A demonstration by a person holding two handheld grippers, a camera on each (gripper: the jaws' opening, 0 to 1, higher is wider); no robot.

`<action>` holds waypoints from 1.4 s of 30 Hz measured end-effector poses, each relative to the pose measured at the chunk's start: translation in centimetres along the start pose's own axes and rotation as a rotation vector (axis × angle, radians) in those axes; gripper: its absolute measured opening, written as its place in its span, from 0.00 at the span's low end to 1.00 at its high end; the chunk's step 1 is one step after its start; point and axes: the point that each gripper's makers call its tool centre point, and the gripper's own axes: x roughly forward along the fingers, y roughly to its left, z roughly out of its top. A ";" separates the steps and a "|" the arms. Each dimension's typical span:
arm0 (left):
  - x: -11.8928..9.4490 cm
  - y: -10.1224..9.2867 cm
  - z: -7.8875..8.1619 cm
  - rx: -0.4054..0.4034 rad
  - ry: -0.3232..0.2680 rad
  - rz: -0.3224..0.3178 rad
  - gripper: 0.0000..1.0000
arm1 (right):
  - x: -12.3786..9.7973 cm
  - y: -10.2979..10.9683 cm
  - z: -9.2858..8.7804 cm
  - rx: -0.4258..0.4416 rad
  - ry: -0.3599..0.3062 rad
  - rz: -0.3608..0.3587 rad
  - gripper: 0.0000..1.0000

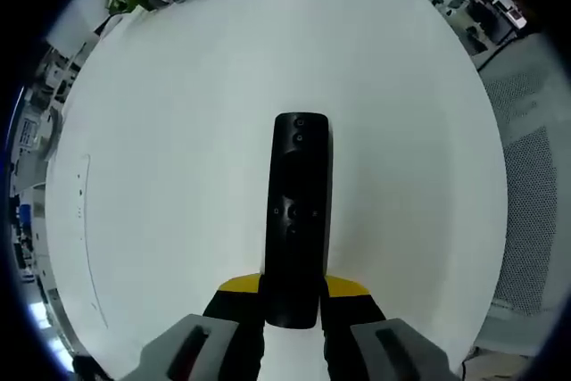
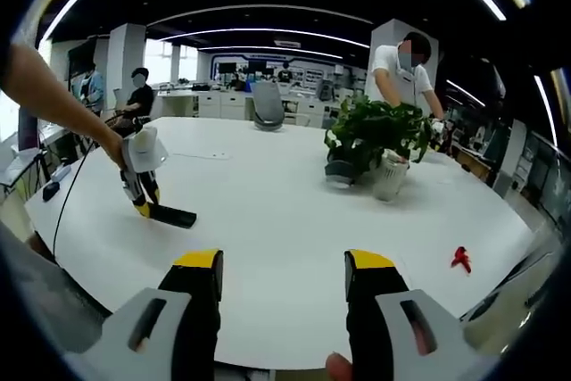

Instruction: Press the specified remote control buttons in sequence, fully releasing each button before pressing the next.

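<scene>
Matt black plastic remote [image 1: 298,220] — smooth white table [image 1: 178,149]

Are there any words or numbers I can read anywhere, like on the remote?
None can be read.
The black remote held in the left gripper: its buttons show no readable marks; too small and dark.
The faint marks near the white table's edge: too small and blurred to read.
The office signs far behind the potted plant: too blurred.

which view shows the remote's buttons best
The left gripper view: the remote lies face up, close, held between the left gripper's jaws, with its buttons visible. In the right gripper view the remote is small, distant, and its buttons can't be made out.
</scene>
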 end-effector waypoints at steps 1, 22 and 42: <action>0.0 -0.3 0.0 0.002 0.001 0.000 0.23 | 0.0 0.1 0.0 -0.005 -0.001 0.002 0.55; -0.4 -7.0 -0.6 -0.026 -0.005 0.005 0.23 | 0.3 1.1 -0.6 -0.063 0.035 0.043 0.51; -0.7 -12.0 -0.8 -0.120 -0.050 0.014 0.23 | 0.4 1.8 -1.2 -0.033 0.072 0.089 0.45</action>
